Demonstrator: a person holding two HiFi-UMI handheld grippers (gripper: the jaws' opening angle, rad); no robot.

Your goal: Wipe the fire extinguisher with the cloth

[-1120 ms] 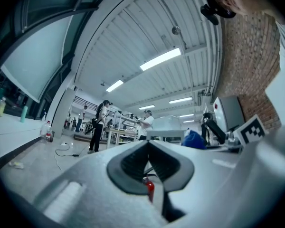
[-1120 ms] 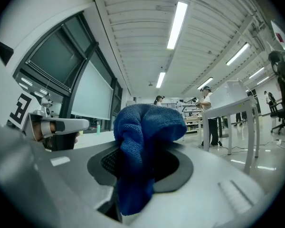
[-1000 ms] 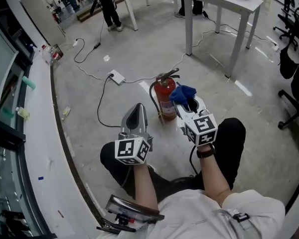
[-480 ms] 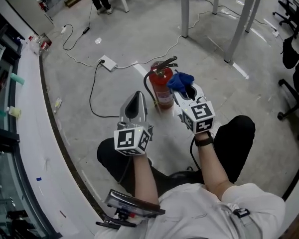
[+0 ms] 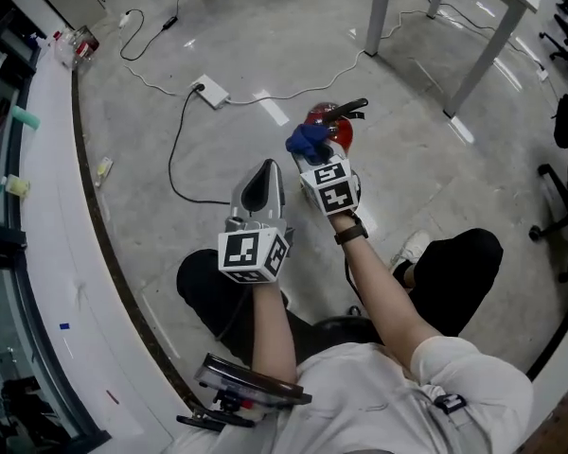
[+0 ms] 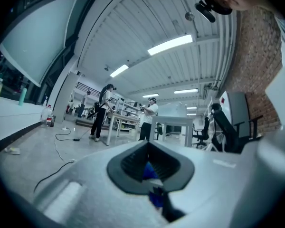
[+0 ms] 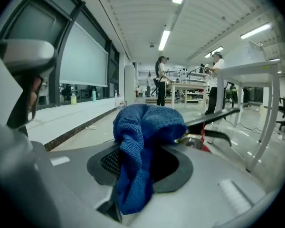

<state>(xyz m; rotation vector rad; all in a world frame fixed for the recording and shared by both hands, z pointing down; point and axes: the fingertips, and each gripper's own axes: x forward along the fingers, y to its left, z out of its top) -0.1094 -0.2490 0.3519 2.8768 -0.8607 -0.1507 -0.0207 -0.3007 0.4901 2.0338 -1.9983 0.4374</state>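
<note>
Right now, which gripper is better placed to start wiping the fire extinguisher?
Right. The right gripper is shut on the blue cloth, right at the top of the fire extinguisher. The left gripper is shut, empty, and off to one side.

The left gripper [image 6: 149, 160], fingers [image 6: 85, 184] pressed together, faces two people [image 6: 149, 120] beside white tables [image 6: 173, 125].
</note>
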